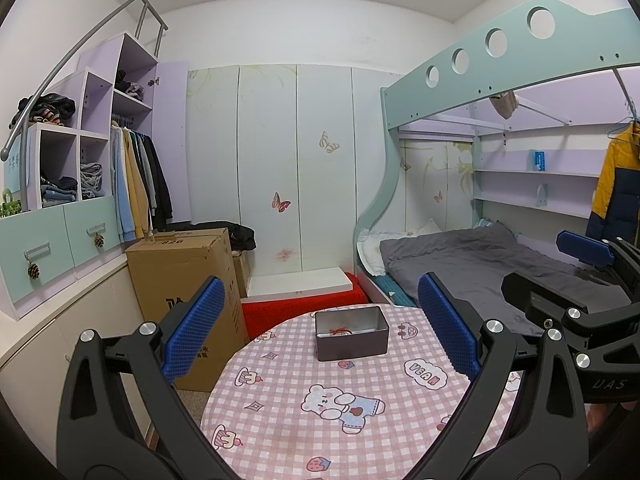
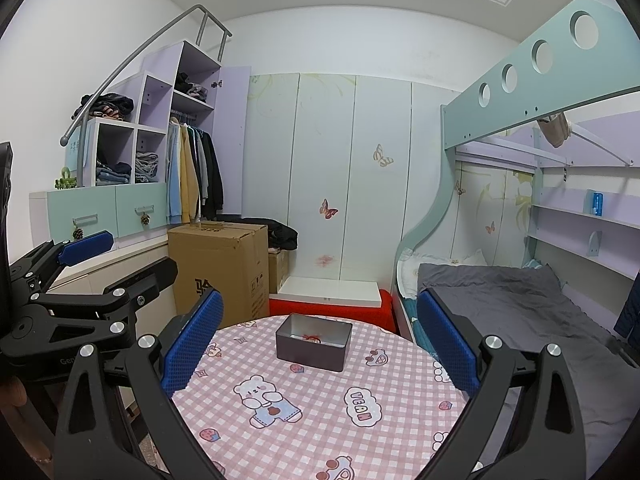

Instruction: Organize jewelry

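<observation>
Inside, tin (image 1: 352, 338) holds blurry red-tied trinket (image 1: 340, 331), jaws apart, empty

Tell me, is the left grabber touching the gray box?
Apart. In the left wrist view, the open left gripper hovers short of the box, pink tablecloth showing between them.

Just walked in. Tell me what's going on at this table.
A person holds a two-finger gripper in each hand above a round table with a pink checked cloth. The left gripper and right gripper are both open and hold nothing. An open dark tin sits toward the table's far side, with a small piece with red string inside. Neither gripper touches the tin. No other jewelry shows on the cloth.
</observation>
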A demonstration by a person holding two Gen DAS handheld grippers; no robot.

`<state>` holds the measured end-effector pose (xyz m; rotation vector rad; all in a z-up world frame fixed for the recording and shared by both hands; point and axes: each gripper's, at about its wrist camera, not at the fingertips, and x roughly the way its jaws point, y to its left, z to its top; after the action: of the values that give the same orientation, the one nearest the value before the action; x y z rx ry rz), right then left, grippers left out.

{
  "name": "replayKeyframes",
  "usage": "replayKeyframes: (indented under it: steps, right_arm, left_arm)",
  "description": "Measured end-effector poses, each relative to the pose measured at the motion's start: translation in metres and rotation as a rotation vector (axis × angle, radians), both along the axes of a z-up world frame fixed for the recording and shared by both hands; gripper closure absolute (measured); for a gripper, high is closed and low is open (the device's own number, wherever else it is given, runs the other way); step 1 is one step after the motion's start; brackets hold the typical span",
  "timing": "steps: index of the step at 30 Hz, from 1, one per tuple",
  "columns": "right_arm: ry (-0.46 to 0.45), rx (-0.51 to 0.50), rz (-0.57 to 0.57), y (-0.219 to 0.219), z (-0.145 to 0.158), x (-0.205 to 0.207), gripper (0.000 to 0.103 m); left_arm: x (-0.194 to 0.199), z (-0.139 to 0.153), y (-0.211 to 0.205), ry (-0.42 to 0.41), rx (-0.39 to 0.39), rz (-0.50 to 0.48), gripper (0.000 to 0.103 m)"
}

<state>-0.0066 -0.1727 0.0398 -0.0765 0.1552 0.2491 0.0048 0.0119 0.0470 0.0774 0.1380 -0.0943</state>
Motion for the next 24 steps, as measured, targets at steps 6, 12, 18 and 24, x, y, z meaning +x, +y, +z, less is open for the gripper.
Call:
replayKeyframes:
  steps: [6,12,18,24]
  right_arm:
    - [0.004,0.000,-0.003,-0.0008,-0.0026,-0.0002,0.009]
    - [0.006,0.001,-0.003,-0.0011,-0.0033,0.0004,0.009]
    - [0.008,0.000,-0.004,-0.0010,-0.0041,0.0006,0.009]
    - [0.008,-0.003,-0.005,-0.0004,-0.0052,0.0000,0.009]
  left_arm:
    - [0.0008,-0.0003,0.0004,0.003,-0.001,0.000,0.008]
    - [0.0037,-0.0046,0.0014,0.008,-0.006,-0.003,0.008]
    - [0.0045,-0.0059,0.0015,0.006,-0.002,0.001,0.008]
    - [0.0047,-0.0068,0.0017,0.006,-0.001,0.002,0.008]
